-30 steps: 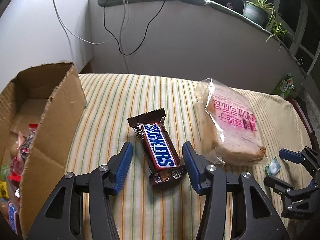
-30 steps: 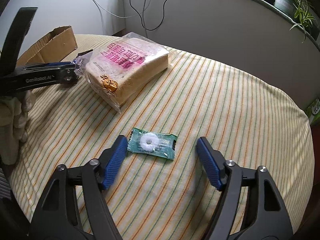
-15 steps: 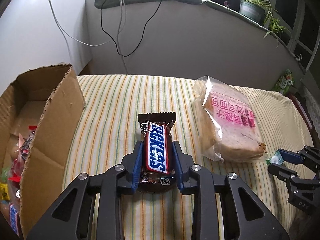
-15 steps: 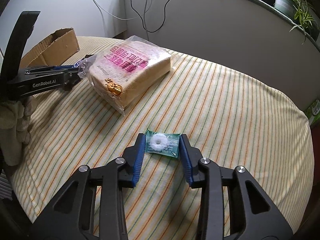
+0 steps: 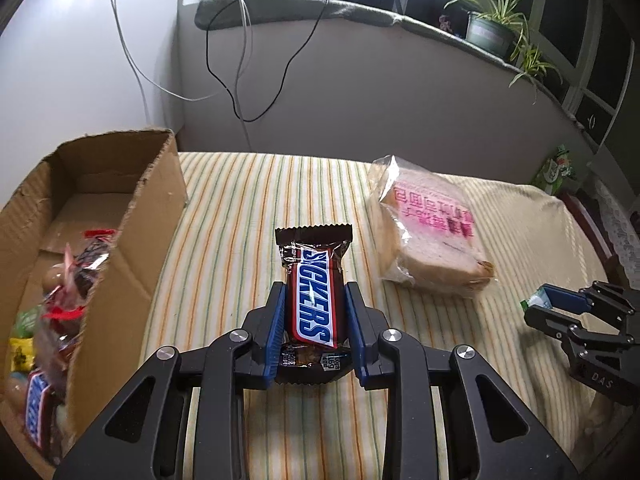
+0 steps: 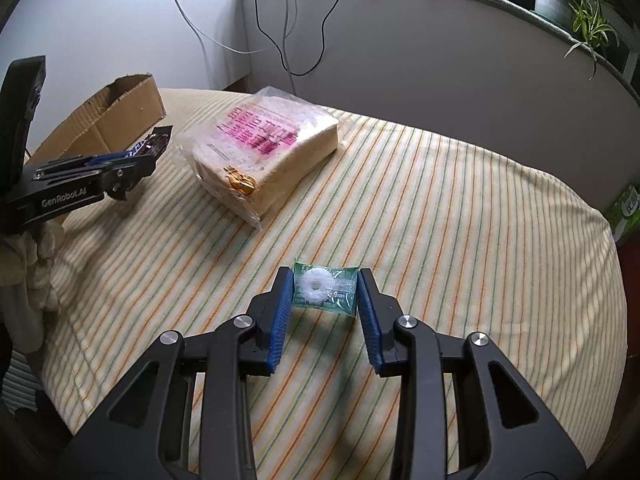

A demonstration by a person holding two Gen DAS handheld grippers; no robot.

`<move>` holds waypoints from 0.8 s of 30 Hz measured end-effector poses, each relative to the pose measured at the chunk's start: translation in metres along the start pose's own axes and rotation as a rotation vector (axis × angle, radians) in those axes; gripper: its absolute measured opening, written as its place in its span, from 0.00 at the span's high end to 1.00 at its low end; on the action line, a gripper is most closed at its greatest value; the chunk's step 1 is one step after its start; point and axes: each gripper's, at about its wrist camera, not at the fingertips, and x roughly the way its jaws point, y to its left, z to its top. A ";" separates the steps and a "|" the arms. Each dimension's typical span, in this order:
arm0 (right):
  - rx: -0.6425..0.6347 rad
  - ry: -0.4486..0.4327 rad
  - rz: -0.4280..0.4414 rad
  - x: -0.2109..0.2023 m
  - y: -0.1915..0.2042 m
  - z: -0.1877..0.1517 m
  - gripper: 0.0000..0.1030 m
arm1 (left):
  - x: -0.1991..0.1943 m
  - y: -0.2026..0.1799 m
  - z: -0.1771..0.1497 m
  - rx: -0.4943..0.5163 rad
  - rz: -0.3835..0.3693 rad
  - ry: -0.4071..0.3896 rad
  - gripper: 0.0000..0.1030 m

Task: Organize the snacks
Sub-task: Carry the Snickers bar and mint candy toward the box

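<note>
My left gripper is shut on a brown Snickers bar, which is lifted a little off the striped tablecloth. From the right wrist view the same bar sticks out of the left gripper at the left. My right gripper is shut on a green wrapped ring candy, both blue pads pressing its ends. A bagged loaf of sliced bread lies on the cloth between the two grippers. The cardboard box at the left holds several wrapped snacks.
Cables hang down the wall behind the table. Potted plants stand on the ledge. A green packet sits past the table's right edge. A gloved hand holds the left gripper. Bare striped cloth lies right of the bread.
Both grippers have shut: the left on the Snickers bar, the right on the ring candy. The left gripper has then lifted the bar slightly.
</note>
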 end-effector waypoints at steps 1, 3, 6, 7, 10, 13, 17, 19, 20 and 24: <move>-0.001 -0.005 -0.001 -0.003 0.001 0.000 0.67 | -0.004 0.002 -0.002 -0.001 -0.002 -0.006 0.74; -0.004 -0.015 0.001 -0.009 0.002 0.001 0.67 | -0.013 0.004 -0.004 -0.004 -0.007 -0.023 0.74; -0.011 -0.032 0.004 -0.017 0.009 0.004 0.67 | -0.026 0.007 -0.001 -0.005 -0.012 -0.051 0.74; -0.014 -0.041 0.006 -0.021 0.011 0.006 0.67 | -0.032 0.010 -0.002 -0.006 -0.013 -0.060 0.74; -0.027 -0.058 0.014 -0.028 0.021 0.010 0.67 | -0.045 0.013 -0.003 -0.008 -0.011 -0.082 0.74; -0.047 -0.077 0.025 -0.034 0.035 0.018 0.67 | -0.058 0.021 -0.002 -0.018 -0.008 -0.106 0.74; -0.073 -0.098 0.044 -0.038 0.054 0.029 0.67 | -0.076 0.036 -0.003 -0.043 0.003 -0.139 0.74; -0.089 -0.108 0.055 -0.039 0.064 0.035 0.67 | -0.083 0.043 -0.004 -0.056 0.006 -0.151 0.74; -0.096 -0.111 0.059 -0.040 0.069 0.037 0.67 | -0.088 0.048 -0.004 -0.059 0.015 -0.159 0.74; -0.127 -0.124 0.079 -0.039 0.091 0.051 0.67 | -0.096 0.066 -0.005 -0.080 0.040 -0.171 0.74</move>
